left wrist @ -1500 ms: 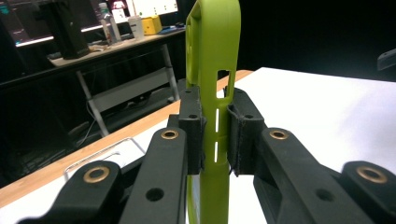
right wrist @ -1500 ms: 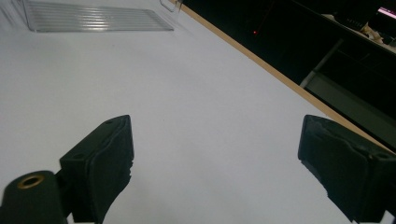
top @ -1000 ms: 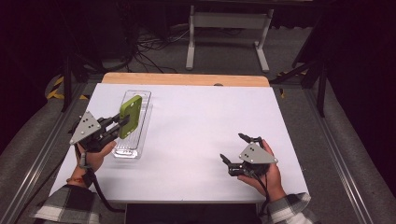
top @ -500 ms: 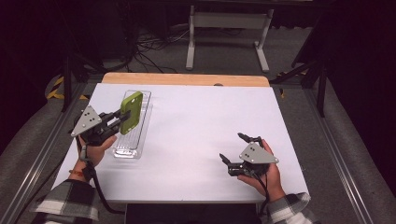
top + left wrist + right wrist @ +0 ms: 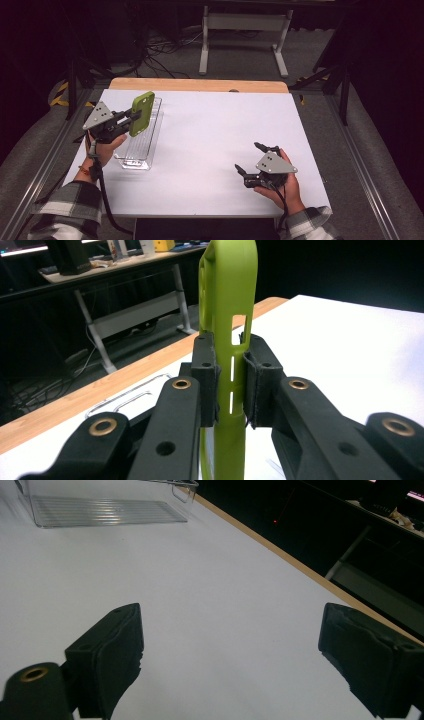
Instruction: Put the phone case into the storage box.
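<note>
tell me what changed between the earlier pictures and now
The left gripper, shut on the green phone case, carried it a little toward the table's far edge above the clear tray. The tray kept its place; the right gripper stayed open and still near the front right.

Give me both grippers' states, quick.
Left gripper: shut on the green phone case.
Right gripper: open, holding nothing.
</note>
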`<control>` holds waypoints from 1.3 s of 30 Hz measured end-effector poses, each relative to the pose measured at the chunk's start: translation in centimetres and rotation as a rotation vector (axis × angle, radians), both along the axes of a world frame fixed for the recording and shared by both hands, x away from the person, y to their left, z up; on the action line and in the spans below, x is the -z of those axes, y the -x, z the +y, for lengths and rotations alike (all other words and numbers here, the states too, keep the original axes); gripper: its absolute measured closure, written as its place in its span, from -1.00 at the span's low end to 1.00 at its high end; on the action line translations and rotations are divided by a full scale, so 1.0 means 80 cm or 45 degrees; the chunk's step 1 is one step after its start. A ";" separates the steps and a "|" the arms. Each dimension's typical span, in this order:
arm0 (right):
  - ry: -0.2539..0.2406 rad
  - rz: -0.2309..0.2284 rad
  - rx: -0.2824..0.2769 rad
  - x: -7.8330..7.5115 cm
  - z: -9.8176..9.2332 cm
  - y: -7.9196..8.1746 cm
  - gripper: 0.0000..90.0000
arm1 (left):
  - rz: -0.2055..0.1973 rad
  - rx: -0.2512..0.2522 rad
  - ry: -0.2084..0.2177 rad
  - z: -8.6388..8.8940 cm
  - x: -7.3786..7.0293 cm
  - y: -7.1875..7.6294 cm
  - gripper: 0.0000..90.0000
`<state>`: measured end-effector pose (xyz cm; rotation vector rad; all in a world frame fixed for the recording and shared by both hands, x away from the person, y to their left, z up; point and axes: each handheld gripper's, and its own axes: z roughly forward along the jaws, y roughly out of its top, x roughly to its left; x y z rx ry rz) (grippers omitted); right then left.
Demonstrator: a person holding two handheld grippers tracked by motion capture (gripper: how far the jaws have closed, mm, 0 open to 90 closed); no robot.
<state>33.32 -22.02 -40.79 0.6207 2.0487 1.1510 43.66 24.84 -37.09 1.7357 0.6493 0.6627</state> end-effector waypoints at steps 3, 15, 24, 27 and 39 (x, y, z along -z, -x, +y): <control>0.000 0.004 0.003 0.000 0.000 -0.001 -0.73 | 0.011 0.002 0.003 0.002 0.000 -0.007 0.74; 0.028 0.032 -0.006 0.006 0.003 -0.005 -0.74 | 0.055 0.024 -0.033 0.000 0.003 -0.041 0.74; 0.061 0.064 -0.006 0.013 0.005 -0.010 -0.74 | 0.099 0.024 -0.046 -0.001 0.015 -0.080 0.74; 0.071 0.070 -0.002 0.016 0.006 -0.011 -0.74 | 0.109 0.016 -0.057 0.000 0.018 -0.088 0.74; 0.101 0.107 -0.002 0.023 0.008 -0.015 -0.74 | 0.194 0.040 -0.085 0.004 0.037 -0.126 0.74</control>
